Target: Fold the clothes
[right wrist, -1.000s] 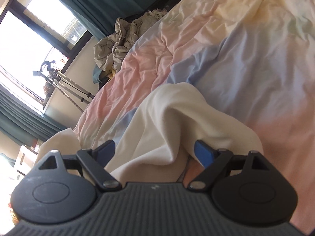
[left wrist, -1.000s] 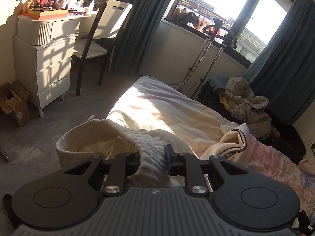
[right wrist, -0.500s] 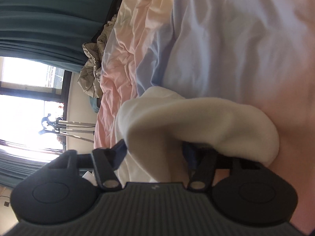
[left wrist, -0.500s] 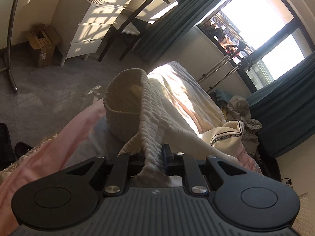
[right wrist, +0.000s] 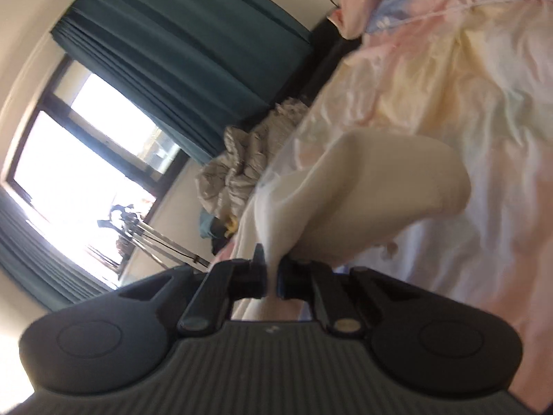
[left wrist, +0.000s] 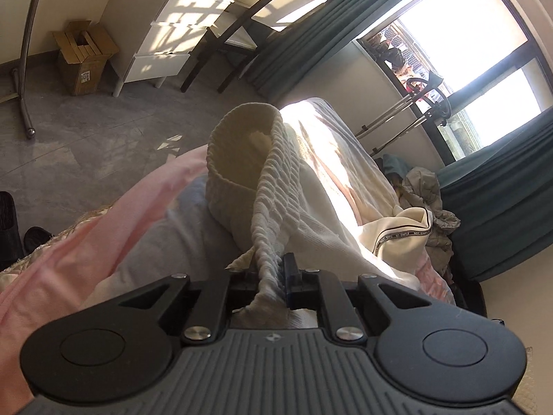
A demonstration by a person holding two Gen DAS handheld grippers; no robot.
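A cream garment (left wrist: 273, 186) with a ribbed, gathered waistband lies over the bed. My left gripper (left wrist: 273, 276) is shut on the ribbed band, which runs taut away from the jaws to an open cuff-like loop. A black-striped trim of the same cream cloth (left wrist: 401, 231) lies further right. In the right wrist view my right gripper (right wrist: 271, 273) is shut on a smooth cream fold of the garment (right wrist: 373, 193), lifted a little above the pastel bedsheet (right wrist: 466, 103).
A pile of crumpled grey clothes (left wrist: 428, 193) lies at the far side of the bed, also in the right wrist view (right wrist: 242, 169). White drawers (left wrist: 166, 34), a chair (left wrist: 262, 7), a cardboard box (left wrist: 83, 58) and crutches (left wrist: 404, 114) stand around the grey floor.
My right gripper has closed from open onto the cream fold and lifted it, turning its view. My left gripper stays shut on the ribbed band and has swung over the bed's edge.
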